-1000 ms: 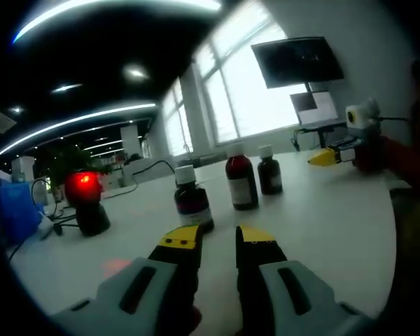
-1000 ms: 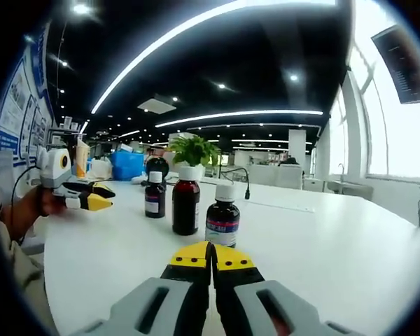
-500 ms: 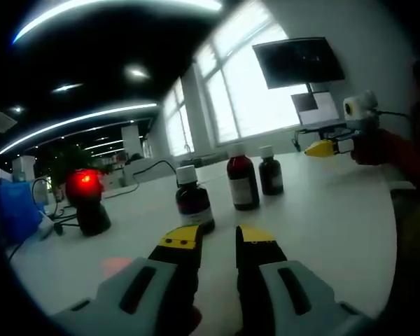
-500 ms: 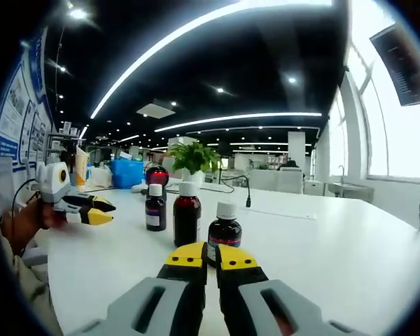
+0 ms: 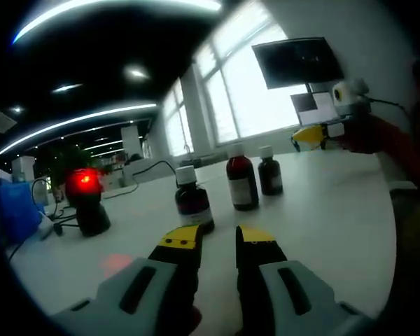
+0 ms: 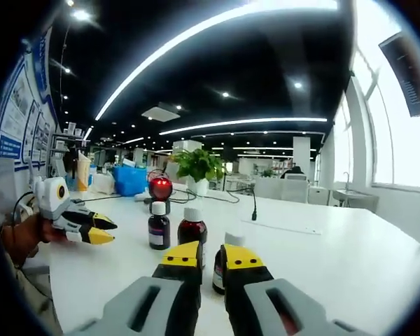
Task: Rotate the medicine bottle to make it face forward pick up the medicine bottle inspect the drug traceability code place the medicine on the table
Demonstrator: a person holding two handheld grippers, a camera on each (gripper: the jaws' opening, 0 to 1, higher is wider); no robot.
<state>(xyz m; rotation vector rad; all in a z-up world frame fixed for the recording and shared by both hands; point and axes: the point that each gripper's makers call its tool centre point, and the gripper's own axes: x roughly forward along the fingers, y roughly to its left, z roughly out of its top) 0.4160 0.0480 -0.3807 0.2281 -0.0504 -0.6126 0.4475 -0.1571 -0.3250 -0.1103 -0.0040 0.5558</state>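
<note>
Three dark medicine bottles with white caps stand in a row on the white table (image 5: 322,224): the near bottle (image 5: 193,201), the middle bottle (image 5: 241,182) and the far bottle (image 5: 269,171). My left gripper (image 5: 217,236) hovers low just short of the near bottle, open with nothing between the jaws. In the right gripper view the row runs from the other end: small bottle (image 6: 158,225), red-brown bottle (image 6: 192,227), and a third bottle (image 6: 219,269) showing in the gap of my right gripper (image 6: 211,255), which is open. The right gripper (image 5: 311,135) hangs above the table's far side; the left gripper (image 6: 91,229) shows at the left.
A black scanner with a red light (image 5: 86,199) stands left of the bottles, also the scanner (image 6: 159,187) behind them. A blue bin (image 5: 10,210) sits at the left edge. A monitor (image 5: 297,61) hangs at the back. A potted plant (image 6: 198,164) stands beyond the bottles.
My right gripper's jaws have parted from shut to open, and it has risen and come closer to the bottles. The left gripper has stayed still.
</note>
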